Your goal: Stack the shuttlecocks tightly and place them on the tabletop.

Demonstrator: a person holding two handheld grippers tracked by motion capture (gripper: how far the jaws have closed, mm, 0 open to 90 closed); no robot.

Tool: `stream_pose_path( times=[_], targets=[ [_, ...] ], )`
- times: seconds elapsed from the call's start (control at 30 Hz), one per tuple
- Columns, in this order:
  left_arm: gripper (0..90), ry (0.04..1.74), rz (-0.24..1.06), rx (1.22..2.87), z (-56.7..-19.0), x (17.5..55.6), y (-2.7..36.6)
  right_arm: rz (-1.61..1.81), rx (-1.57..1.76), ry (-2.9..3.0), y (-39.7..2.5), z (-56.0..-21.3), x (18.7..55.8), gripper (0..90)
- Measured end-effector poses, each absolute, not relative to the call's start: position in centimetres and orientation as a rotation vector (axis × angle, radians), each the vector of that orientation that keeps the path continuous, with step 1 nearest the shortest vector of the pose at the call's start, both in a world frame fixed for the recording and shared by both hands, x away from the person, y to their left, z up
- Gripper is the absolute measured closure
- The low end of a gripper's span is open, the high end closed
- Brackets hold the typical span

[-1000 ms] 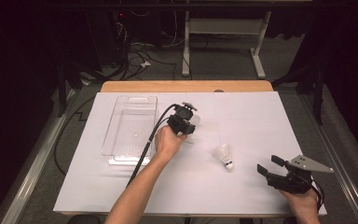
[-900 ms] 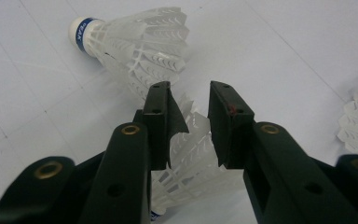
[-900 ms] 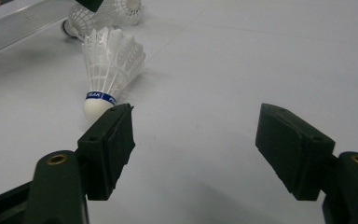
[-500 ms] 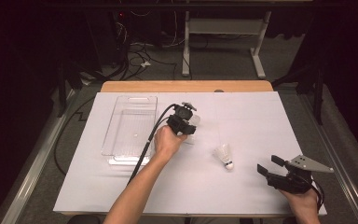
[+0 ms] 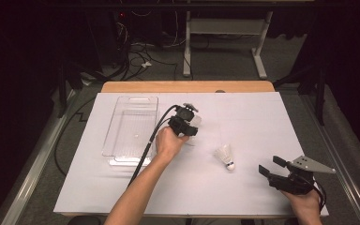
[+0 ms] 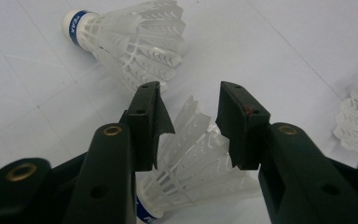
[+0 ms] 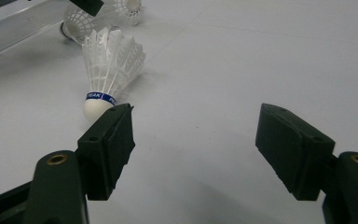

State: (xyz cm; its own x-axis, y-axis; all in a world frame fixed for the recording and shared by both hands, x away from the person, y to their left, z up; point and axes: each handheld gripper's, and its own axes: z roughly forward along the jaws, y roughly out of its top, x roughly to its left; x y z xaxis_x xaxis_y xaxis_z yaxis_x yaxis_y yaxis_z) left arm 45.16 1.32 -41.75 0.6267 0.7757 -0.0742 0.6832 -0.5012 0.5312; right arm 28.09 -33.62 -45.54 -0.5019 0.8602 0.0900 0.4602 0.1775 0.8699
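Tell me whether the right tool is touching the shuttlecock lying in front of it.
Apart. In the high view, bare white table separates the right tool from the shuttlecock; the right gripper view shows the jaws wide open, the shuttlecock lying beyond the near jaw.

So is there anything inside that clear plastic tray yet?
No, the clear tray lies bare, with the shuttlecock out on the white table cover.

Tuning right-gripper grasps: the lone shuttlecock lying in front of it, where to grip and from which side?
My pick is the feather skirt just above the blue band of the shuttlecock. It lies on its side, cork toward the right gripper, so come down from above with the open jaws straddling the skirt; the rounded cork would probably slip.
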Motion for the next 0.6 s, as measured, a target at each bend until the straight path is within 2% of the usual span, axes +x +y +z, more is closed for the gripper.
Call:
stream_pose_path(
  times=[0.6],
  targets=[
    [56.3,1.146,0.224,2.331,-41.73,45.07,1.23,1.270,1.241,2.036,-33.62,-45.52,28.04,28.1]
  ],
)
